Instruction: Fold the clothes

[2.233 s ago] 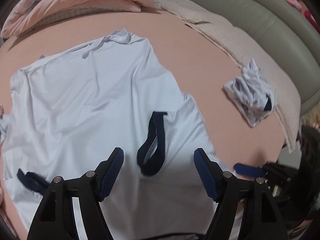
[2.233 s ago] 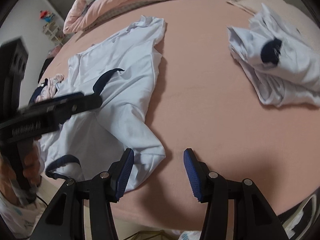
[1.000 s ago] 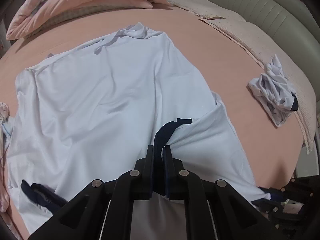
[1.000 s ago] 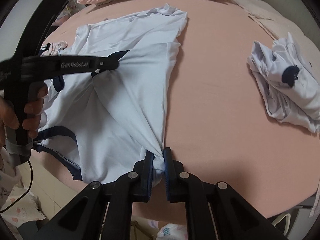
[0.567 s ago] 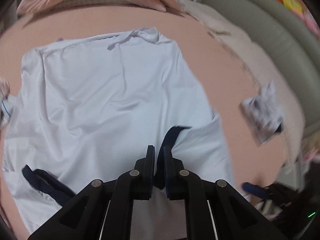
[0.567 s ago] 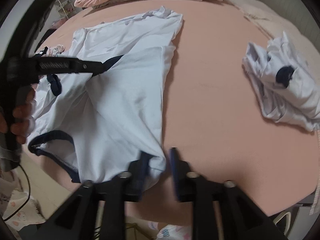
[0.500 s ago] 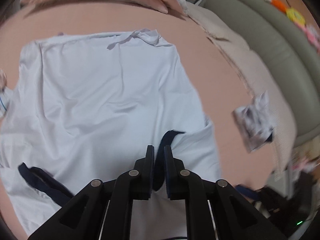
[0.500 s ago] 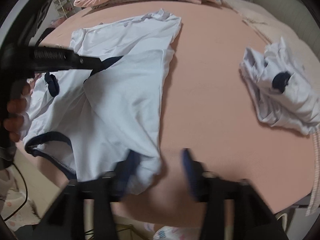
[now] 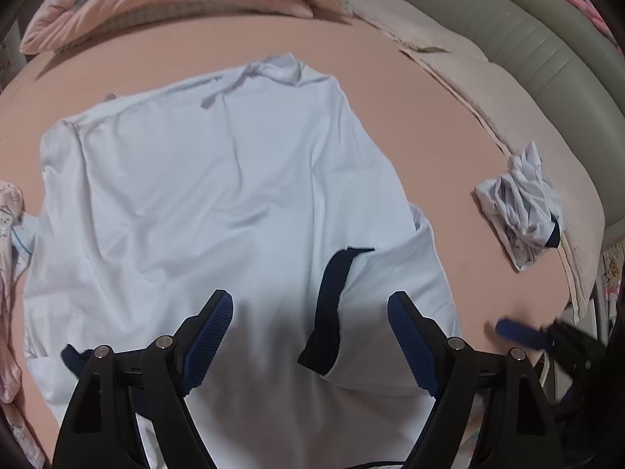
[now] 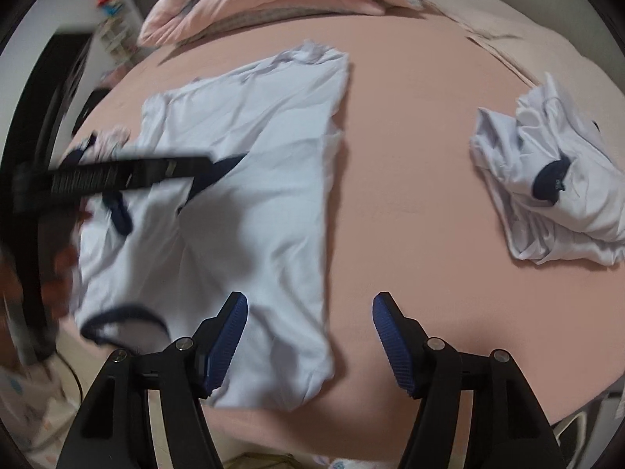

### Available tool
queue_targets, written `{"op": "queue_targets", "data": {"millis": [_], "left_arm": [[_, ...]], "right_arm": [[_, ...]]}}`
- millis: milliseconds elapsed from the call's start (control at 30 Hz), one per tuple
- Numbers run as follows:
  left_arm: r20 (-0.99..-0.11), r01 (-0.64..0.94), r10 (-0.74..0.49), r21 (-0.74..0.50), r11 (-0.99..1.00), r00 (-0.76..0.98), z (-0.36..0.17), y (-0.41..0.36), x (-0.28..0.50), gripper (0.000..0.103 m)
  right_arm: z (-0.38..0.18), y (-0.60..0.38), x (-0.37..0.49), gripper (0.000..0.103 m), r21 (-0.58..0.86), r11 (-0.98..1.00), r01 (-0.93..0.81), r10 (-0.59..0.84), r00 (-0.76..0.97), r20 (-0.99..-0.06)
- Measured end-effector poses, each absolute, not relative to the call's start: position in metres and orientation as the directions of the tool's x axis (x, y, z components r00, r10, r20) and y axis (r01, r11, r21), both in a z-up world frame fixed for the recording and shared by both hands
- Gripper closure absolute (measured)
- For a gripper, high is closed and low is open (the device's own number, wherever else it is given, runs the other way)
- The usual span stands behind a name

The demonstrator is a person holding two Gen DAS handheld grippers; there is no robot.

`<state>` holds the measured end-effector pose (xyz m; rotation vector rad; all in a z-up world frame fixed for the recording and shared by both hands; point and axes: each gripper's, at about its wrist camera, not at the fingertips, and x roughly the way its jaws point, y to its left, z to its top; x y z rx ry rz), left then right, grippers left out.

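White shirt, trimmed in navy, is laid flat across a pink bed sheet, with one sleeve folded inward over the body. The left gripper is held above the near part of the shirt, its blue-padded fingers spread wide and nothing between them. Between the jaws, the navy cuff of the folded sleeve is seen lying on the white cloth. The right gripper is likewise spread apart and empty; its left pad sits over the near right corner of the shirt, while its right pad sits over bare sheet. In the right wrist view, the left gripper appears as a blurred dark bar reaching over the shirt from the left, held by a hand that is also blurred. A navy neckline is visible at the shirt's near left edge. A second white garment, crumpled and with a navy cuff, lies on the sheet well apart to the right. A pink quilt is bunched along the far edge of the bed. A beige blanket and a grey-green padded headboard are seen at the far right.
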<state>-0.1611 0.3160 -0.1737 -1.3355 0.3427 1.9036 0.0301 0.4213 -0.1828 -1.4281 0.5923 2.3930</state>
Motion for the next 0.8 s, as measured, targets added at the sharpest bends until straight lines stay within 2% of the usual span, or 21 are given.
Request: {"op": "queue_targets", "data": {"millis": [533,600,667,800], "left_arm": [[-0.882,-0.734,0.44,-0.183,-0.654,-0.172,-0.173,0.327,-0.17,0.023],[-0.875,-0.727,0.46,-0.214,-0.652,-0.155,-0.173,0.326,-0.171,0.032],[-0.871,-0.723,0.477,-0.255,-0.643,-0.118,-0.174,0.325,-0.171,0.047],[-0.867,-0.711,0.493,-0.297,-0.638,-0.08,-0.181,0.329,-0.171,0.055]], "right_arm": [[-0.191,0.479,-0.037,0.037,0.295,-0.762,-0.576,0.006,-0.462,-0.887],[-0.194,0.483,-0.044,0.037,0.293,-0.751,-0.591,0.001,-0.446,-0.895],[-0.197,0.487,-0.049,0.037,0.307,-0.732,-0.608,-0.012,-0.44,-0.898],[-0.202,0.493,-0.044,0.037,0.396,-0.664,-0.634,-0.063,-0.48,-0.875]]}}
